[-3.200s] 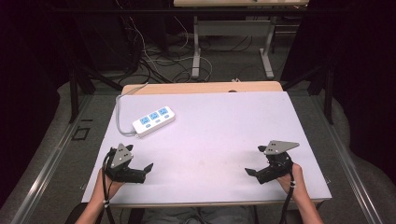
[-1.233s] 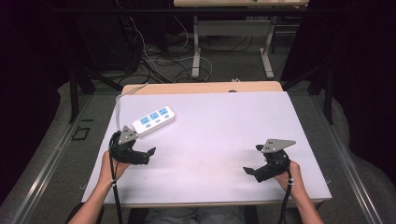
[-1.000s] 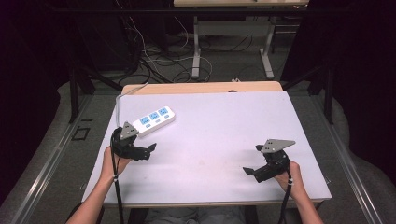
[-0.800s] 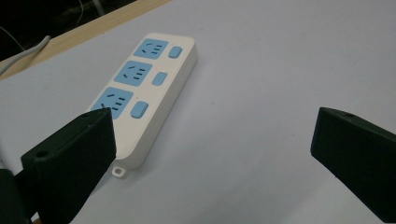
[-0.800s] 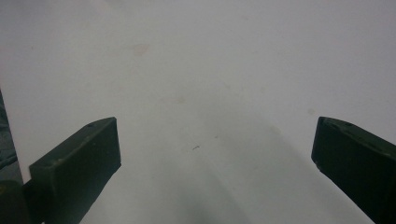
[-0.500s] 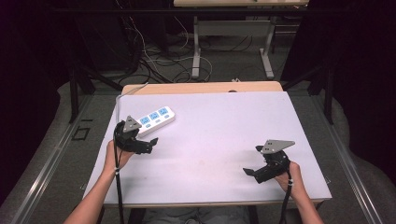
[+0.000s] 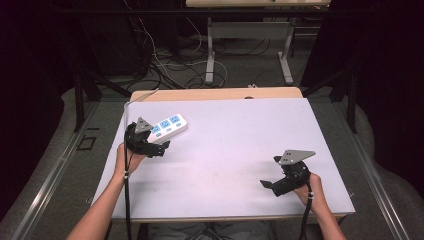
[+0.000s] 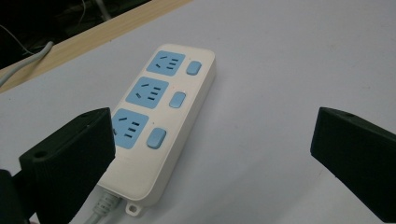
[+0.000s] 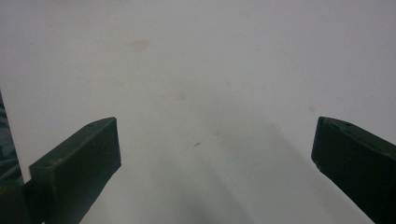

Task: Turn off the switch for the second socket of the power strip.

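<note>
- left gripper (image 7: 159, 146) is at the near end of the power strip (image 7: 166, 128), jaws spread wide, nothing between them
- in the left gripper view the strip (image 8: 161, 130) sits left of centre: one jaw overlaps its near-left corner, the other is well off to the right over bare table
- strip lies flat, sockets up, at the far-left part of the white tabletop (image 7: 230, 145), cord (image 7: 137, 97) leaving off the far-left corner
- step in hand looks like a grasp across the strip's width at the cord end
- to do it well: shift the gripper left so the body is centred between the jaws, then lower until the pads straddle both long sides before closing
- keep pads on the plain white sides, off the blue switches (image 8: 156, 138) and sockets
- avoid pinching the cord stub (image 8: 103, 205) at the near end, it would twist the grip
- right gripper (image 7: 267, 185) hovers low near the front-right of the table, jaws also wide apart, empty; right gripper view has bare tabletop (image 9: 196, 93) between them
- room: centre and right of the table are open, plenty of space to drag or lift the strip that way
- edges: strip is near the left edge and not far from the wooden back strip (image 7: 215, 93); pushing left or away risks running it off
- cord may limit travel toward the right, can't tell how much slack
</note>
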The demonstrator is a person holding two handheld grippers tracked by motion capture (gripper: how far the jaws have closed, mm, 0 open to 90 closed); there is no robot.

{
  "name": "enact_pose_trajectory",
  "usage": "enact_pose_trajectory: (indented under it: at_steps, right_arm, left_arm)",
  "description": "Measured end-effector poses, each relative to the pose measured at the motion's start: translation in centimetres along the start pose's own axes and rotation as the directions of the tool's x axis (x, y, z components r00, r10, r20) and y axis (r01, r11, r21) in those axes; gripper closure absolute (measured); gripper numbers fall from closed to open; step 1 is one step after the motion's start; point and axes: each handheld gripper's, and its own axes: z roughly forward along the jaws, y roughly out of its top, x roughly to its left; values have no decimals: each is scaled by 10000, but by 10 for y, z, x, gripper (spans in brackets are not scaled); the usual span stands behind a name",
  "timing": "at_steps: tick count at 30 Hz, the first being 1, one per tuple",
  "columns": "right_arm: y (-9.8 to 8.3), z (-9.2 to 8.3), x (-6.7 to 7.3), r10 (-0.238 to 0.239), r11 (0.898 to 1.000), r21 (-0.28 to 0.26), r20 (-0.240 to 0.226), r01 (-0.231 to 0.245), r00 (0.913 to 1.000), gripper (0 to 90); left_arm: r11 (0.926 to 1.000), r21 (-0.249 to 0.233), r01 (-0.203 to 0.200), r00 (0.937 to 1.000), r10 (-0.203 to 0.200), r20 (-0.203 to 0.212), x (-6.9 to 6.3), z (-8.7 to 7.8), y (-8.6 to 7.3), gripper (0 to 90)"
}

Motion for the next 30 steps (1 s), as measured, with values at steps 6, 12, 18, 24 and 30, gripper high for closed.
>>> enact_pose_trajectory:
  at_steps: [6, 12, 18, 24, 30]
  right_arm:
    - [0, 1, 1, -43, 10000, -29, 67, 43, 10000, 7]
    - [2, 3, -2, -226, 9997, -75, -21, 226, 9997, 7]
    - [3, 6, 0, -187, 9998, 68, -128, 188, 9997, 7]
    - [4, 7, 0, -268, 9996, 50, -163, 269, 9995, 7]
    - [3, 5, -2, 2, 10000, 66, -120, -1, 9999, 3]
  left_arm:
    - [10000, 24, 62, 9999, -62, -106, 7, 11, 4, 1]
    - [9999, 92, 140, 9996, -138, -229, 13, 19, 8, 5]
    - [9998, 120, 168, 9994, -164, -304, 17, 28, 9, 8]
    - [9989, 280, 380, 9991, -375, -209, 21, 38, 9, 9]
    - [9975, 237, 662, 9977, -658, -162, 28, 44, 10, 9]
